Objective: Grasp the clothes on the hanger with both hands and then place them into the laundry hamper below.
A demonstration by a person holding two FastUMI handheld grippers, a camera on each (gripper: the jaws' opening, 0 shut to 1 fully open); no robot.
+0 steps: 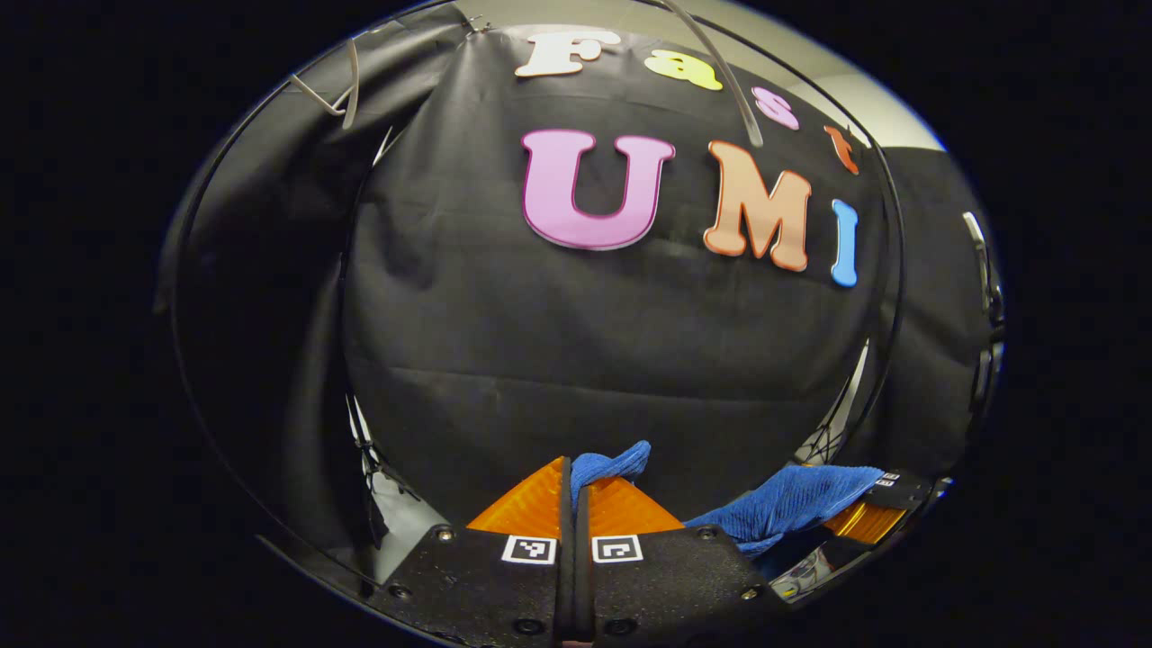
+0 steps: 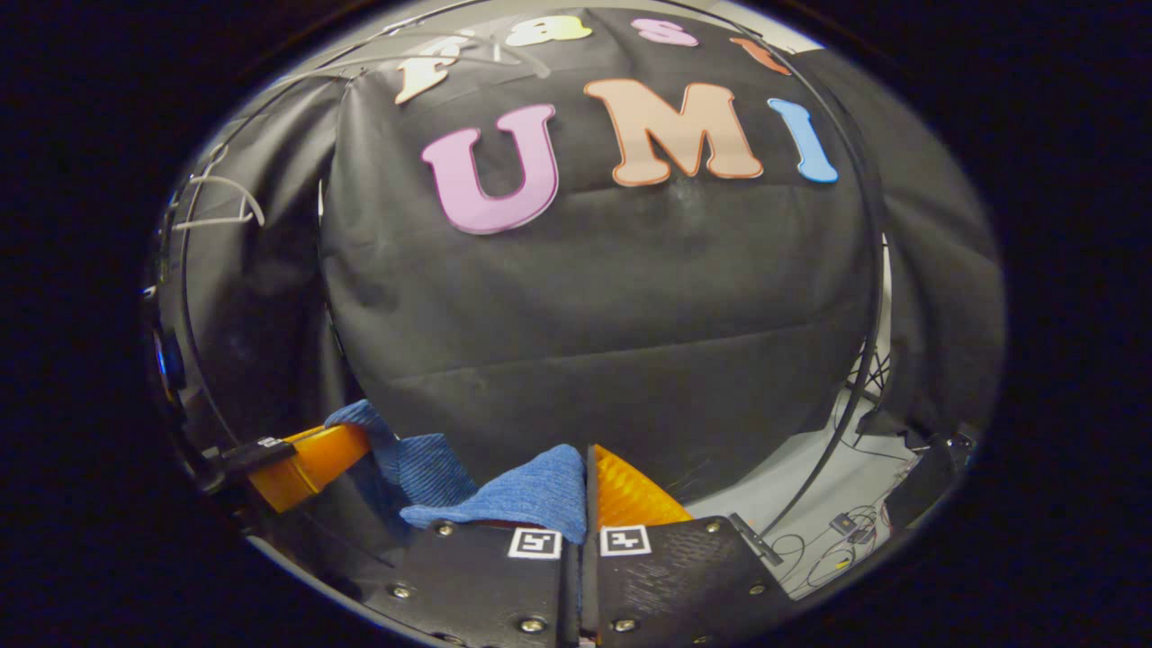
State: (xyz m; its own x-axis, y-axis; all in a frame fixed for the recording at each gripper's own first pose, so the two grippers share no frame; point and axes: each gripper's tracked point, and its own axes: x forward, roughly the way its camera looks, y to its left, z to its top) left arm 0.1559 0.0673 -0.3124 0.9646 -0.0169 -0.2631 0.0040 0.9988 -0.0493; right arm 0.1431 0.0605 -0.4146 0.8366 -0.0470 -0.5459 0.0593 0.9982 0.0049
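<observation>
A blue ribbed cloth (image 1: 785, 504) is stretched between my two grippers. In the left gripper view my left gripper (image 1: 573, 472) is shut on one end of it, and a blue tuft (image 1: 614, 463) sticks up between the orange fingers. Farther right, the other gripper's orange finger (image 1: 866, 522) holds the far end. In the right gripper view my right gripper (image 2: 587, 468) is shut on the cloth (image 2: 531, 495), which drapes over its left finger. The left gripper (image 2: 306, 463) shows at the lower left with the cloth's other end. Bare hangers (image 1: 335, 94) hang up high.
A white hanger (image 2: 216, 205) hangs at the upper left of the right gripper view. Thin black frame rods (image 1: 886, 270) curve along both sides of the booth wall. Grey floor with loose cables (image 2: 837, 526) lies at the lower right.
</observation>
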